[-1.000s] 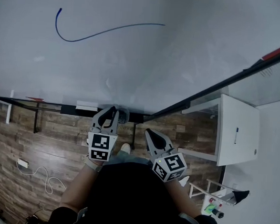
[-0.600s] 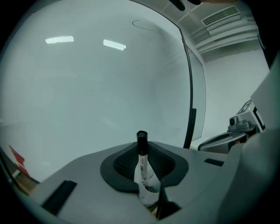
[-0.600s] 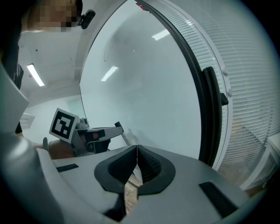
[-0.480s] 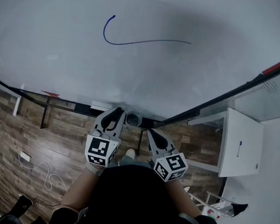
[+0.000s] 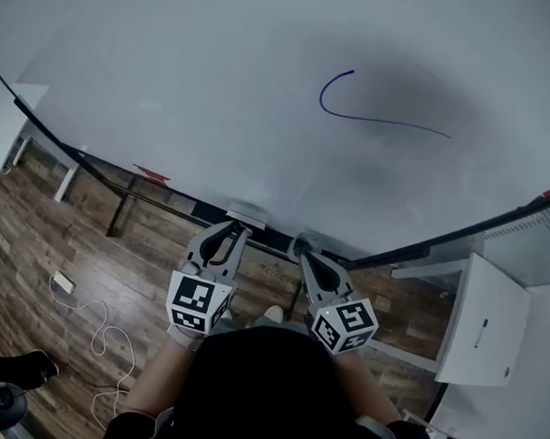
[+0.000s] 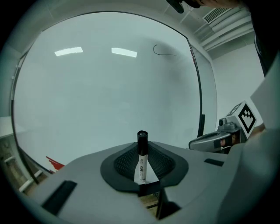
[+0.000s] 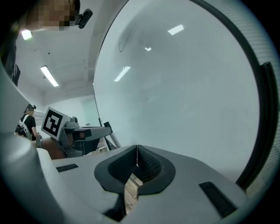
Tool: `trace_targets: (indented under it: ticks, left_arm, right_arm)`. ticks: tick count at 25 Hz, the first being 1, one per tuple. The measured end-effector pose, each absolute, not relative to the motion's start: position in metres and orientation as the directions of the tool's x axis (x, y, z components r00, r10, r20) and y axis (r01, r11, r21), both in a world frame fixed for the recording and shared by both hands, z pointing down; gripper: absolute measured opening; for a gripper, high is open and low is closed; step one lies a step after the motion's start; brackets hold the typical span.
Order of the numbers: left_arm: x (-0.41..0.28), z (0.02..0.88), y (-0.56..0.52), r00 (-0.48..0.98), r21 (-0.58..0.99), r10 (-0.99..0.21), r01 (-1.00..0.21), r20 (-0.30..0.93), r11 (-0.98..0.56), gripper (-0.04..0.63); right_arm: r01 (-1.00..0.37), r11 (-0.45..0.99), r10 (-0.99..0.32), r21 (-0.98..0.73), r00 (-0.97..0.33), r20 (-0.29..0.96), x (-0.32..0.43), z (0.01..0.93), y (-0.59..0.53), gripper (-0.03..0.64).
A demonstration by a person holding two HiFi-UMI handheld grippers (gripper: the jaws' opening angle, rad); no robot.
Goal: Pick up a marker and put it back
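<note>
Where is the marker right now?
In the left gripper view, the marker stands upright, cap up, clamped in the left tongs, in front of the whiteboard.

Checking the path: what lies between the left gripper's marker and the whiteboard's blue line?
Only bare whiteboard, in the left gripper view, from marker to blue line.

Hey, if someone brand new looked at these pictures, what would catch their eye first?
The big whiteboard fills most of the head view, with a single curved blue line drawn toward its upper right. In front of it, the left tongs are closed on a black-capped marker that stands upright between them. The right tongs beside them are shut and empty.
</note>
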State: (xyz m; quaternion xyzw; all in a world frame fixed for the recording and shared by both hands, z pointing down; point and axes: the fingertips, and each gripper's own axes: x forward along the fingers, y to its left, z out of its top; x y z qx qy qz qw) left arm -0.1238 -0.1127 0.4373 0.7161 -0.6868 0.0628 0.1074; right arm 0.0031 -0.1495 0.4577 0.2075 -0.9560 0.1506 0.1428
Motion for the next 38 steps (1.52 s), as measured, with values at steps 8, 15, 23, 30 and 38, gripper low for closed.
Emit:
trace_targets:
  ticks: [8, 15, 23, 30, 38]
  left_arm:
    - [-0.185, 0.454, -0.049, -0.120, 0.067, -0.952, -0.987, 0.281, 0.144, 0.075]
    - [-0.216, 0.468, 0.002, -0.216, 0.079, -0.923, -0.964, 0.317, 0.253, 0.075]
    - [-0.226, 0.476, 0.029, -0.254, 0.079, -0.906, -0.952, 0.338, 0.297, 0.075]
    - [-0.226, 0.476, 0.026, -0.240, 0.082, -0.911, -0.956, 0.334, 0.282, 0.075]
    - [-0.205, 0.472, -0.011, -0.133, 0.072, -0.934, -0.984, 0.331, 0.166, 0.075]
  right_arm:
    - [-0.308, 0.926, -0.224, -0.216, -0.913, 0.339, -0.052, 0.459, -0.126, 0.028]
    - [-0.218, 0.952, -0.134, -0.214, -0.928, 0.348, -0.083, 0.461, -0.102, 0.029]
    - [-0.183, 0.958, -0.095, -0.220, -0.929, 0.358, -0.098, 0.465, -0.086, 0.028]
    - [-0.208, 0.953, -0.119, -0.220, -0.926, 0.359, -0.092, 0.465, -0.085, 0.029]
    - [-0.317, 0.922, -0.222, -0.222, -0.903, 0.368, -0.057, 0.467, -0.105, 0.029]
